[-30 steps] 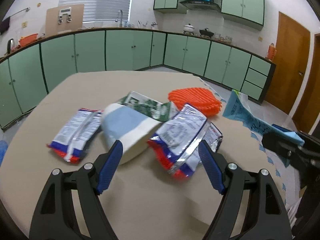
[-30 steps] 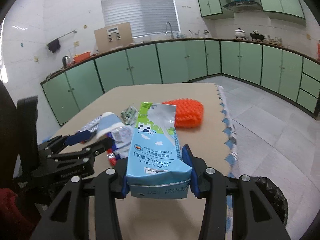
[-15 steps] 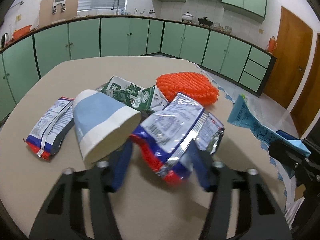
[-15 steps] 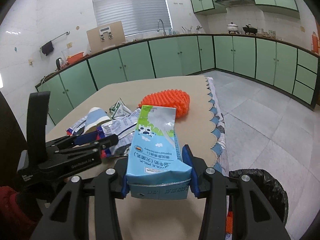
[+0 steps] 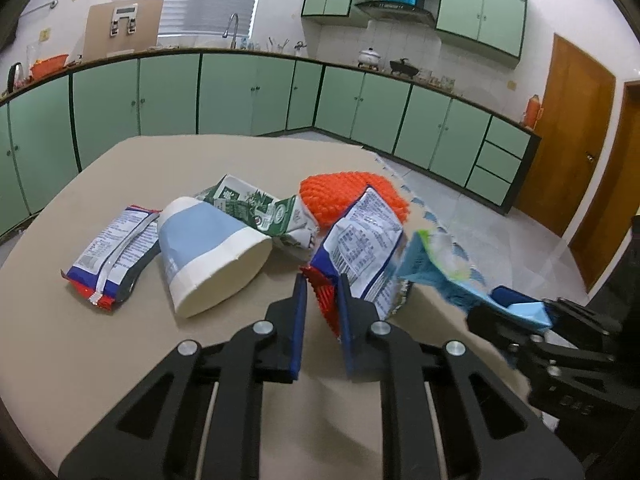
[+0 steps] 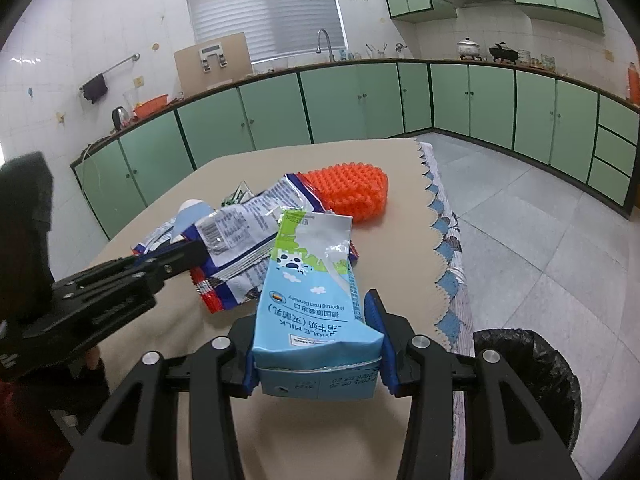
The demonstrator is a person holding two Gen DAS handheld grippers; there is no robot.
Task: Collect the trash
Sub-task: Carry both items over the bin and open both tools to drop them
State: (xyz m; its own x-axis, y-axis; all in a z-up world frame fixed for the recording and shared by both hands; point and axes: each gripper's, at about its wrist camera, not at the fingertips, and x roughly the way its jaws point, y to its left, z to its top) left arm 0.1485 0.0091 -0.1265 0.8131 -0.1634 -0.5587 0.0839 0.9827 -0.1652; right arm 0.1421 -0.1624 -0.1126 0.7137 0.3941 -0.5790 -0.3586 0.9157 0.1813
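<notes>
Tabletop (image 5: 120,360): left gripper (image 5: 322,292) just closed on wrapper (image 5: 360,248); right gripper (image 6: 316,320) grips "WHOLE MILK" carton (image 6: 312,292).

Green cabinets (image 5: 248,96) line white tiled walls (image 6: 100,20); shuttered window (image 6: 264,4), wooden door (image 5: 576,132).

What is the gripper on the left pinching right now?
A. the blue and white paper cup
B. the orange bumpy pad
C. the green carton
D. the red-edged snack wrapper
D: the left gripper, whose jaws have just been closing, now has its blue pads on the red serrated end of the snack wrapper, while the paper cup lies apart to its side.
</notes>
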